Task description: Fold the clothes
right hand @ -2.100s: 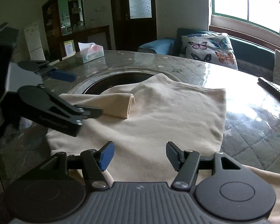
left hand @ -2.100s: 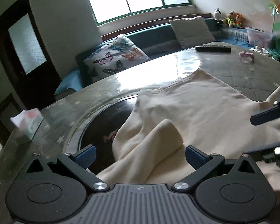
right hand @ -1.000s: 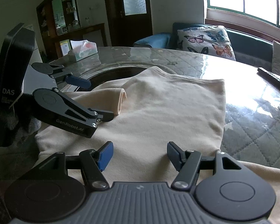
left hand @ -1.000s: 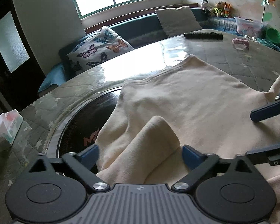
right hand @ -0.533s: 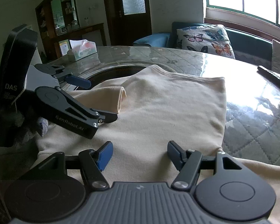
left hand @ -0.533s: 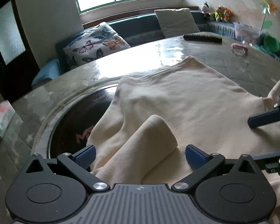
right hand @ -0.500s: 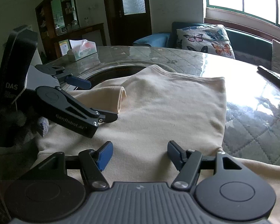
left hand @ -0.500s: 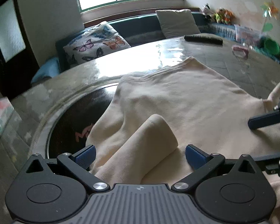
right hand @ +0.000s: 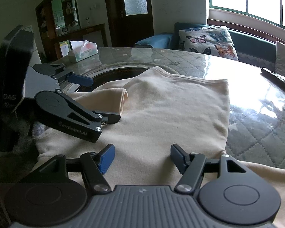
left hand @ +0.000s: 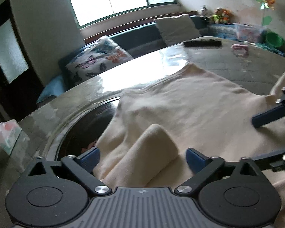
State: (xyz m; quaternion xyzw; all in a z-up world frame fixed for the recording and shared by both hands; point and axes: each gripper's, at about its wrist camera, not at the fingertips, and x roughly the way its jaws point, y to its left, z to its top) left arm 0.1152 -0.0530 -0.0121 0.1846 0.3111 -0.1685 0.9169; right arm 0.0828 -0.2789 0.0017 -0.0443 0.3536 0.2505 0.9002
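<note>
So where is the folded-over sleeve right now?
In the left wrist view the sleeve lies on the sweater between the open left tongs; in the right wrist view it sits left of centre, near the table's dark inset.

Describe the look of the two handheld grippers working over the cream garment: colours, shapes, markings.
Both match: the left gripper and the right gripper each have a ribbed grey body, two round black discs, angular black linkage arms with silver screws, and blue-tipped fingers. Seen from the right wrist view, the left one bears white lettering, "GenRobot.AI" on an arm and "DAS" on its tall black housing.
</note>
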